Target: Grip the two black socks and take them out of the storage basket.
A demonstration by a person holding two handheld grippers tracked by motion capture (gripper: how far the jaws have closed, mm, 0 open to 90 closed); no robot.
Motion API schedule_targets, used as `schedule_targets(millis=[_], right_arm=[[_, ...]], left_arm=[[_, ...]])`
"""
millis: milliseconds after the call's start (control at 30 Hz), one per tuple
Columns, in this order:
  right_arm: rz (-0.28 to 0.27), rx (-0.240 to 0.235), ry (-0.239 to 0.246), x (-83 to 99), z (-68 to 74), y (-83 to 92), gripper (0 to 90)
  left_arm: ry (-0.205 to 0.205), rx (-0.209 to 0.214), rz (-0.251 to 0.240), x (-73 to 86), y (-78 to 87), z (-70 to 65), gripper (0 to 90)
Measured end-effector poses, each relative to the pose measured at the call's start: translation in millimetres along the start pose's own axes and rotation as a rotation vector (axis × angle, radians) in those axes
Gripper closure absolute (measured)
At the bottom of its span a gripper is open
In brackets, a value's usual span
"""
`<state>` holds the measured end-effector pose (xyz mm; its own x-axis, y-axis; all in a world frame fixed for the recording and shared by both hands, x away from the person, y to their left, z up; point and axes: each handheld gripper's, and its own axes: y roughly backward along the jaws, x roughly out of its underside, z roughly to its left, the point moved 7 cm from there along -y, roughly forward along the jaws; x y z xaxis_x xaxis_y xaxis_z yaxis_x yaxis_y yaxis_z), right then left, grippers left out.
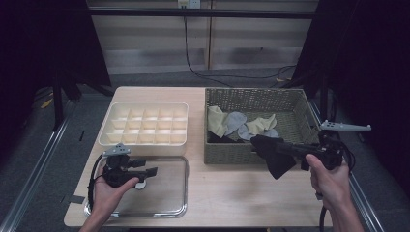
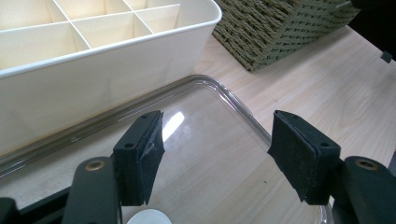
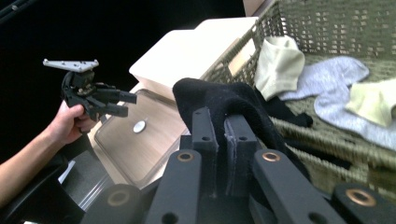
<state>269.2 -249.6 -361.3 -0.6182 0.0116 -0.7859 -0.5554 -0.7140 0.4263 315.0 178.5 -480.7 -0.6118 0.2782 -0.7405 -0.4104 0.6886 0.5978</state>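
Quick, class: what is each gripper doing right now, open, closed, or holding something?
Left gripper: open, nothing between its jaws, above the clear tray.
Right gripper: closed on a black sock.

Divided box [image 1: 145, 123] left of basket [image 1: 256, 96], behind clear tray [image 1: 167, 193]; socks [image 1: 237, 123] in basket.

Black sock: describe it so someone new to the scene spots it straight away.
Start at the woven basket on the table's right half. At its front edge, the right gripper has its jaws shut on the black sock, which hangs above the table. The other socks are cream or grey and lie inside the basket; this one is dark and lifted.
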Motion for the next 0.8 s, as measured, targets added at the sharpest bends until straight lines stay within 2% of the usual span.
schedule_targets(millis=[233, 400, 467, 567, 633, 800], right_arm=[[0.015, -0.002, -0.006, 31.1, 7.6, 4.1, 85.0], [0.038, -0.008, -0.021, 53.4, 7.9, 2.4, 84.9], [0.047, -0.010, -0.031, 61.3, 6.4, 0.6, 84.8], [0.059, -0.017, -0.044, 72.4, 1.5, -5.0, 84.8], [0.076, -0.025, -0.057, 79.5, -1.8, -10.4, 84.7], [0.120, -0.045, -0.060, 90.3, -5.7, -26.0, 84.8]], left_arm=[[-0.010, 0.001, 0.009, 0.4, -2.1, -2.0, 34.6], [-0.008, 0.006, 0.013, 0.2, -6.0, -4.7, 34.5], [-0.020, 0.009, 0.017, -0.2, -6.5, -6.4, 34.5], [-0.024, 0.011, 0.018, -2.0, -9.7, -10.1, 34.3], [-0.043, 0.011, 0.032, -4.1, -13.3, -13.6, 34.3], [-0.070, 0.036, 0.033, -13.1, -19.8, -25.3, 34.6]])
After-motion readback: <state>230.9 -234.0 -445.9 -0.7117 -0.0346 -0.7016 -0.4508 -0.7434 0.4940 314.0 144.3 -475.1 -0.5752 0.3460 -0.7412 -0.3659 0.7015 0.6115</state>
